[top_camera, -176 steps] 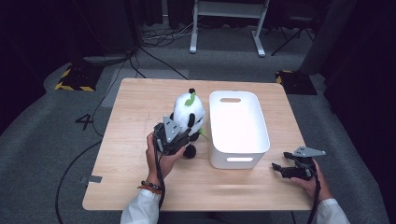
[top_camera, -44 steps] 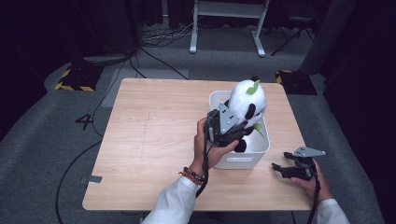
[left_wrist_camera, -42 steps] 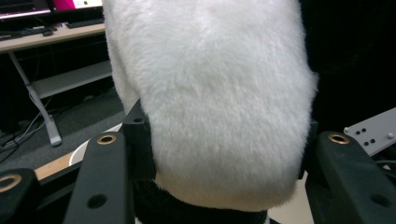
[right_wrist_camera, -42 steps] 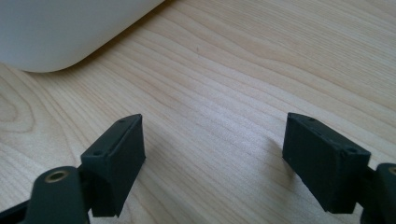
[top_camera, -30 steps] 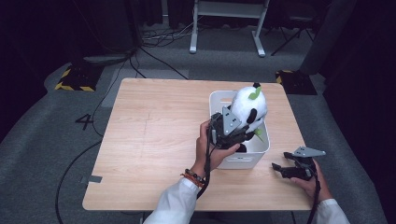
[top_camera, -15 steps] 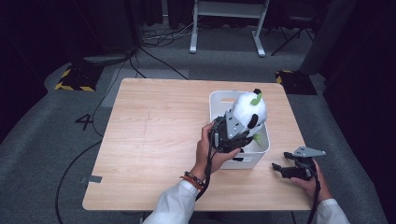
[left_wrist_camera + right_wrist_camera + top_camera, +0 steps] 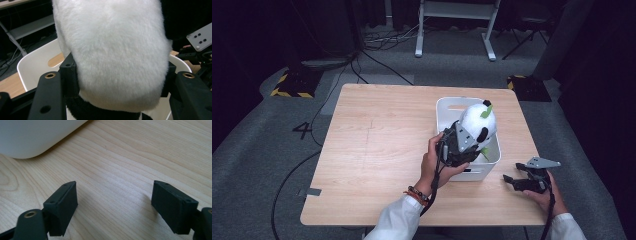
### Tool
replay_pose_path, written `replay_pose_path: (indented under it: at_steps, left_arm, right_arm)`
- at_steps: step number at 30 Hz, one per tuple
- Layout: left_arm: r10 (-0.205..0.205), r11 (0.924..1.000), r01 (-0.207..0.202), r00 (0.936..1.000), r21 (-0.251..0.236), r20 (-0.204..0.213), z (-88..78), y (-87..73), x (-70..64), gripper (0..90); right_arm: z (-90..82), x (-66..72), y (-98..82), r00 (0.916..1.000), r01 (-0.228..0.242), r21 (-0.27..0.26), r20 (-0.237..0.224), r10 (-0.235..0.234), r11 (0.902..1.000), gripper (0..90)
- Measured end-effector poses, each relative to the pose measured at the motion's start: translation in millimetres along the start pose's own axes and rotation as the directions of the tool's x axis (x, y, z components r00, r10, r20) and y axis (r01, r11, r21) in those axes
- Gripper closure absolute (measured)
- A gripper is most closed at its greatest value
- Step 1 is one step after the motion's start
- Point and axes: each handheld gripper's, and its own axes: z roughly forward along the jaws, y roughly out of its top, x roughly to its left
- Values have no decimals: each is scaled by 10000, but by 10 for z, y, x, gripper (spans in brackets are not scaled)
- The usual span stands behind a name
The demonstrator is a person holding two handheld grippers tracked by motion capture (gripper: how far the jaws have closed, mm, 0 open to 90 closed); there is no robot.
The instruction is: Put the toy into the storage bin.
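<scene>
Release step under way: left gripper (image 7: 462, 145), jaws just easing apart around plush panda (image 7: 477, 122) over white bin (image 7: 447, 107), next must open fully; right gripper (image 7: 524, 181) rests open.

The left hand-held gripper (image 7: 472, 145) carried the plush panda (image 7: 477, 124) from the counter (image 7: 377, 150) toward 3 o'clock into the white bin (image 7: 447, 106); its jaws have just been opening around it.

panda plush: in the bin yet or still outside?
Partly in. The panda plush stands inside the white bin, its head above the rim, between the left gripper pads, whose jaws have just been opening.
</scene>
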Motion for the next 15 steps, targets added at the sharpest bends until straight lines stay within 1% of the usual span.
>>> replay_pose_path:
  at_steps: [4,5,11,12,15]
  left_arm:
    - [11,9999,-12,10000,140,55,10,-8,-1,375]
    - [33,9996,-35,10000,262,77,20,-10,2,368]
    - [24,9989,-28,10000,469,79,30,-27,4,352]
    - [54,9983,-59,9999,572,103,32,-28,2,346]
    - [113,9977,-119,9999,666,105,37,-26,-3,337]
  right_arm:
    - [0,0,0,10000,3,-1,0,-3,10000,209]
    - [0,0,0,10000,4,-2,-1,-4,10000,210]
    - [0,0,0,10000,2,1,1,-2,10000,209]
    - [0,0,0,10000,5,-3,0,-5,10000,210]
    - [0,0,0,10000,3,1,1,-3,10000,209]
